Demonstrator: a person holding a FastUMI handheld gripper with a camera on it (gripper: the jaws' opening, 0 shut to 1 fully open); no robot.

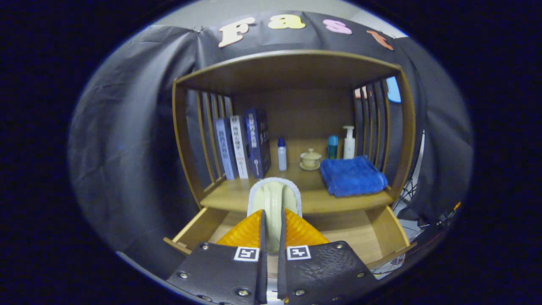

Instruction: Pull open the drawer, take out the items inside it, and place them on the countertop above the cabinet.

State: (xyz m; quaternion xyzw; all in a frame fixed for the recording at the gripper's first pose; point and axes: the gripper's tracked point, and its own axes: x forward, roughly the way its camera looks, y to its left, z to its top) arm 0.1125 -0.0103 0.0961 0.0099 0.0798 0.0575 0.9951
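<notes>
My gripper point(273, 212) is shut on a pale cream brush handle point(273, 199), whose white fuzzy-edged head rises just ahead of the fingertips. The held brush hangs above the open wooden drawer point(381, 228) and in front of the countertop point(237, 192) of the wooden cabinet. The drawer floor shows bare wood on both sides of the fingers; its middle is hidden behind them.
On the countertop stand three books point(243, 146) at the left, a small white bottle point(282, 154), a lidded cream cup point(311, 159), a teal bottle point(333, 147), a white pump bottle point(349, 142) and a folded blue towel point(352, 176). Slatted sides and a top board enclose the shelf.
</notes>
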